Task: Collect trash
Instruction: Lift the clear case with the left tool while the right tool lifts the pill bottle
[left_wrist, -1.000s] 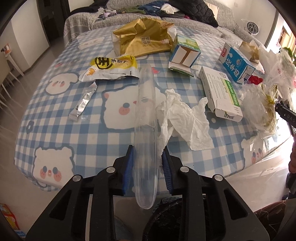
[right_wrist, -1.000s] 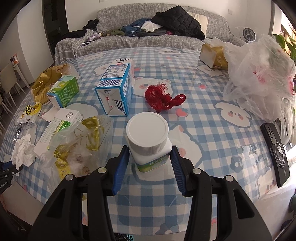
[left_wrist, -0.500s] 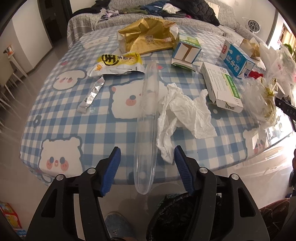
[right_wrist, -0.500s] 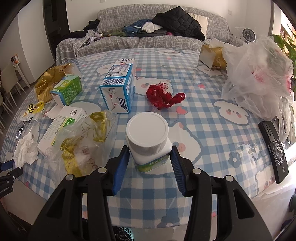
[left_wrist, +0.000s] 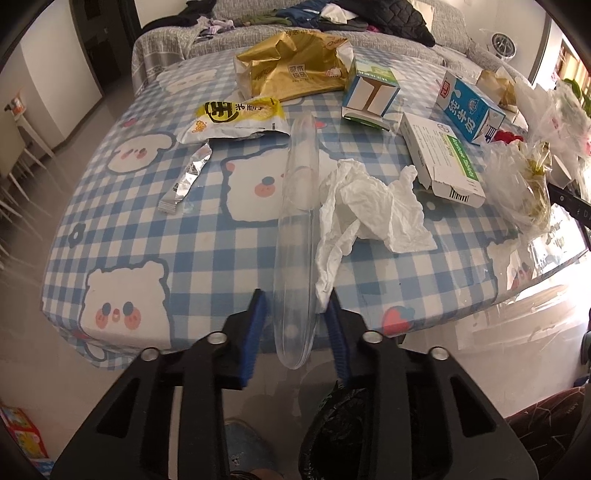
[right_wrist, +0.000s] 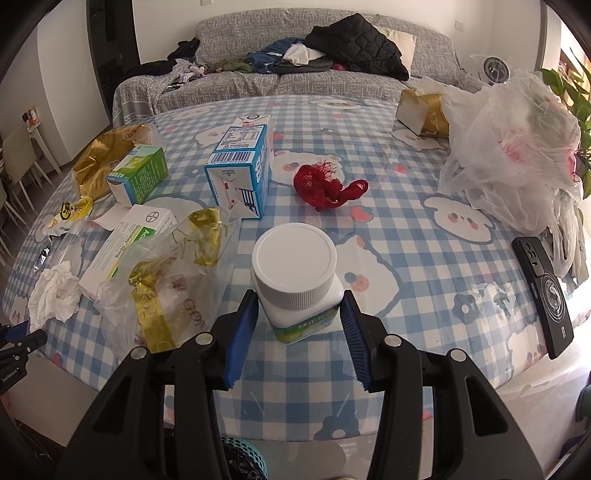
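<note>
In the left wrist view my left gripper (left_wrist: 295, 332) is open, its blue pads apart on either side of a long clear plastic tube (left_wrist: 297, 221) that stands free between them, not clamped. A crumpled white tissue (left_wrist: 365, 206) lies just right of the tube. A black-lined trash bin (left_wrist: 343, 432) sits below the gripper. In the right wrist view my right gripper (right_wrist: 297, 328) is shut on a white pill bottle (right_wrist: 295, 280) with a white cap and green label, held above the table's near edge.
The checked bear tablecloth (left_wrist: 147, 221) holds a yellow snack bag (left_wrist: 236, 118), gold bag (left_wrist: 291, 66), foil strip (left_wrist: 188, 177), green carton (left_wrist: 369, 92), medicine box (left_wrist: 443, 158), milk carton (right_wrist: 243, 166), red net (right_wrist: 325, 184), clear wrapper (right_wrist: 166, 280), phone (right_wrist: 543, 284) and plastic bags (right_wrist: 517, 147).
My left gripper opened and let go of the clear tube, then narrowed a little around it while drawing back from the table. The right gripper still holds the bottle, moved slightly forward.
</note>
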